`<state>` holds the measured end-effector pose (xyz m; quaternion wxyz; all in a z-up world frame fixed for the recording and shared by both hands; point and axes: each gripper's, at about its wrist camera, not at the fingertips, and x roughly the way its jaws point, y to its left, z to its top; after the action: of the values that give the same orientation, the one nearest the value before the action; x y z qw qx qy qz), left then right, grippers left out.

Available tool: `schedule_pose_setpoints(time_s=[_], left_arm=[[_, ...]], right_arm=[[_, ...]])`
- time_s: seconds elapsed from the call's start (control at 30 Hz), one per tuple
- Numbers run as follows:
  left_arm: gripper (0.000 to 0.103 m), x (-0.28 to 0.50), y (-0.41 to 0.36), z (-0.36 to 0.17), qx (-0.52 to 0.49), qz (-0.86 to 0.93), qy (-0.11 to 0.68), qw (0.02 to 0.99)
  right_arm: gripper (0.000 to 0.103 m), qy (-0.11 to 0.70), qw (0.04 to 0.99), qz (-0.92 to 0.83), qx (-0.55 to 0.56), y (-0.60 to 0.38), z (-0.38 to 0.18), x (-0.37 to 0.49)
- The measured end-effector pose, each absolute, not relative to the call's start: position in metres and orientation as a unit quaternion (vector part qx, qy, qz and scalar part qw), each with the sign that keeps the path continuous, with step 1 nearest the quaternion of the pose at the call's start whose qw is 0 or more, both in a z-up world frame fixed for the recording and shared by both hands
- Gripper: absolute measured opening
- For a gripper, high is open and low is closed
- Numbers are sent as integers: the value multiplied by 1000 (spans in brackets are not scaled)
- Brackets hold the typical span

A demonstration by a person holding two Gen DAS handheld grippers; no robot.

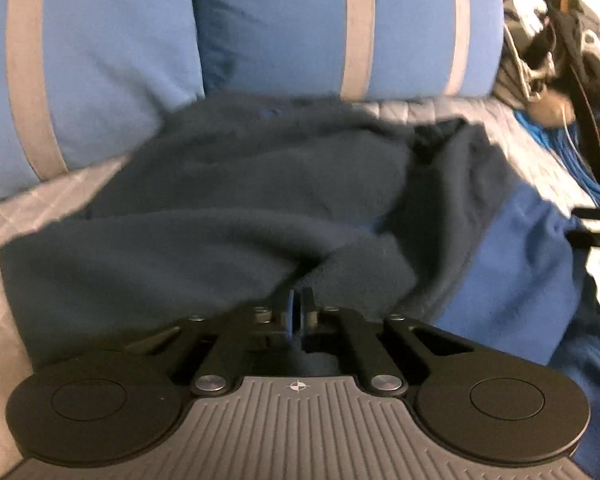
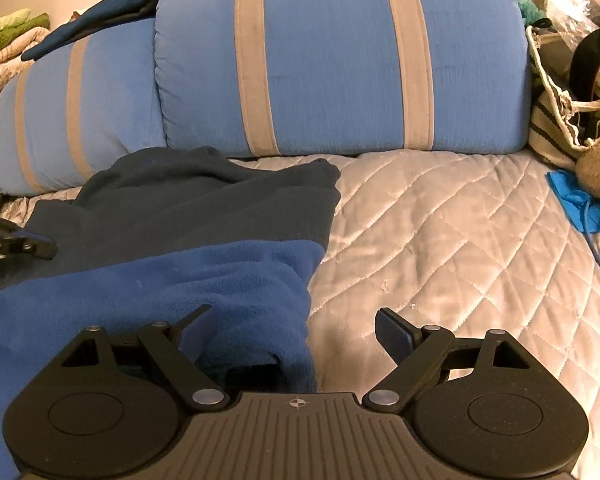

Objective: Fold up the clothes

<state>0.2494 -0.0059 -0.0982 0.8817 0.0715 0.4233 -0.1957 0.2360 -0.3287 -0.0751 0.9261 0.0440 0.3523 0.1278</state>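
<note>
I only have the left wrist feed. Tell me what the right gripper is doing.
Observer: The right gripper is open, its jaws spread over the bright blue edge of the fleece garment, gripping nothing.
Operator: Report what lies right of that edge.
Observer: Bare quilted bedcover, reaching back to the striped blue pillow.
Operator: Say whether my left gripper shows there.
Observer: Yes, the left gripper shows at the far left edge, on the dark part of the garment.

Fleece garment [image 2: 204,276] fuzzy, matt; quilted bedspread [image 2: 440,240] satiny sheen; tongs [image 2: 296,332] matt black.
</note>
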Motion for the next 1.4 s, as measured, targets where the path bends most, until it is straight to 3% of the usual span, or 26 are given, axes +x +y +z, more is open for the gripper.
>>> schedule_pose_setpoints(time_s=[0.17, 0.37, 0.47, 0.5, 0.6, 0.9, 0.93, 0.97, 1.03, 1.27, 1.3, 1.33, 1.4], left_arm=[[0, 223, 16, -62, 53, -160, 327, 930], [3, 216, 48, -52, 17, -135, 332, 934], [27, 221, 45, -59, -7, -162, 359, 919], [40, 223, 45, -62, -15, -171, 368, 914], [55, 239, 36, -70, -41, -199, 383, 901], [52, 282, 7, -116, -73, -229, 446, 862], [24, 283, 4, -119, -69, -231, 454, 858], [8, 280, 5, -115, -64, -224, 448, 863], [6, 274, 7, -107, -53, -211, 436, 873], [10, 251, 15, -79, -15, -165, 392, 905], [15, 248, 16, -75, -10, -158, 386, 909], [29, 244, 17, -71, -5, -151, 379, 913], [44, 238, 19, -63, 6, -137, 366, 920]], right_arm=[[87, 354, 926, 127, 19, -325, -78, 232], [87, 359, 926, 119, 17, -322, -81, 231], [87, 362, 925, 115, 19, -320, -82, 232], [87, 362, 925, 114, 20, -320, -82, 232], [87, 364, 924, 112, 22, -319, -82, 233], [87, 363, 924, 116, 17, -320, -83, 232], [87, 362, 925, 117, 17, -320, -83, 231], [87, 362, 924, 118, 17, -320, -83, 231], [87, 362, 924, 121, 17, -321, -84, 231], [87, 364, 923, 122, 14, -319, -89, 230], [88, 366, 923, 119, 12, -317, -89, 230], [88, 367, 923, 115, 10, -316, -89, 230], [90, 368, 924, 107, 8, -316, -87, 229]])
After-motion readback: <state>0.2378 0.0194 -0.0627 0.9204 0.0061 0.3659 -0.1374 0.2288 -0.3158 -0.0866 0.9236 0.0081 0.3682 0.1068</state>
